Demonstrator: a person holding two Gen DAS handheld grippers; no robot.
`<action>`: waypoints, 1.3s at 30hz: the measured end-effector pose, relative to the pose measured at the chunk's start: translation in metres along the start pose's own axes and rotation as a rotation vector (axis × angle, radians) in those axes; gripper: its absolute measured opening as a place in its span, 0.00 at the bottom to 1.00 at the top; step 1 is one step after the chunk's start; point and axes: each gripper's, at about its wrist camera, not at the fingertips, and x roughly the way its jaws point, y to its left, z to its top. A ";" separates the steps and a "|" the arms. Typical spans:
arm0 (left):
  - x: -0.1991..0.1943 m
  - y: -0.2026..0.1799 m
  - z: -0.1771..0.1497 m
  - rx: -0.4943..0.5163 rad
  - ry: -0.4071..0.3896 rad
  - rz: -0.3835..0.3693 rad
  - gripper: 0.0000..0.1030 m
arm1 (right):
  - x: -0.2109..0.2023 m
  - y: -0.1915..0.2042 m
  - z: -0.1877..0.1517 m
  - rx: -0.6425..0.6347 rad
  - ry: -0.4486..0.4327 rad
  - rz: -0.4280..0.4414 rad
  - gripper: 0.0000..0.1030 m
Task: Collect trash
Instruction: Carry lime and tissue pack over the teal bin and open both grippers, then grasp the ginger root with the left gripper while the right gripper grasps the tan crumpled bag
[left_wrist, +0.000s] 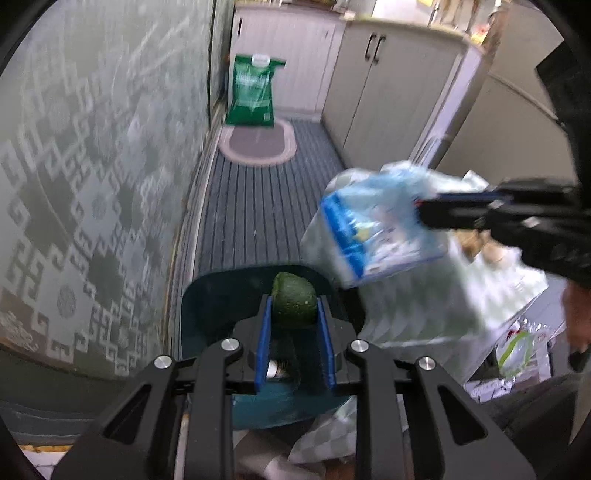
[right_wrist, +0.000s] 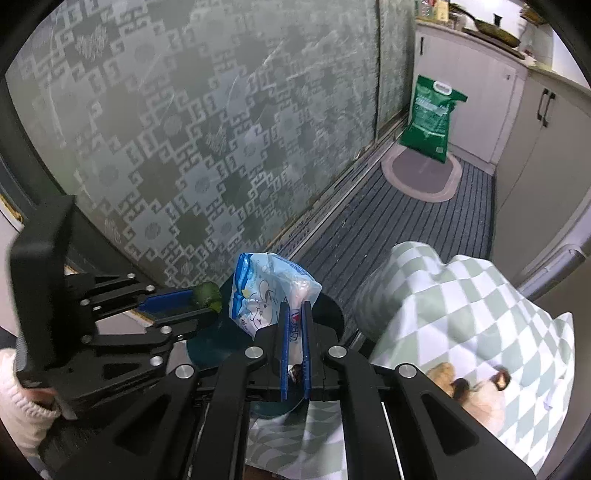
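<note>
My left gripper (left_wrist: 294, 308) is shut on a dark green avocado (left_wrist: 294, 300) and holds it over the open dark teal trash bin (left_wrist: 207, 295). It shows in the right wrist view (right_wrist: 207, 304) too, with the avocado (right_wrist: 207, 293) at its tips. My right gripper (right_wrist: 294, 310) is shut on a crumpled blue-and-white plastic wrapper (right_wrist: 266, 291), held just right of the bin (right_wrist: 210, 343). In the left wrist view the right gripper (left_wrist: 424, 210) comes in from the right with the wrapper (left_wrist: 380, 229).
A green-and-white checkered bag (right_wrist: 461, 314) hangs right of the bin. A patterned frosted glass door (right_wrist: 184, 129) runs along the left. White cabinets (left_wrist: 391, 92) line the right. A green sack (left_wrist: 253, 90) and an oval mat (left_wrist: 258, 142) lie at the far end of the grey striped floor.
</note>
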 end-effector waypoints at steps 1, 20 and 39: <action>0.006 0.005 -0.004 0.002 0.021 0.013 0.37 | 0.002 0.002 0.000 -0.003 0.006 0.001 0.06; -0.001 0.022 -0.012 0.005 0.025 0.055 0.37 | 0.048 0.020 -0.002 -0.037 0.127 0.016 0.07; -0.017 -0.049 0.006 0.099 -0.046 -0.040 0.39 | -0.013 -0.020 -0.008 0.035 -0.029 0.033 0.12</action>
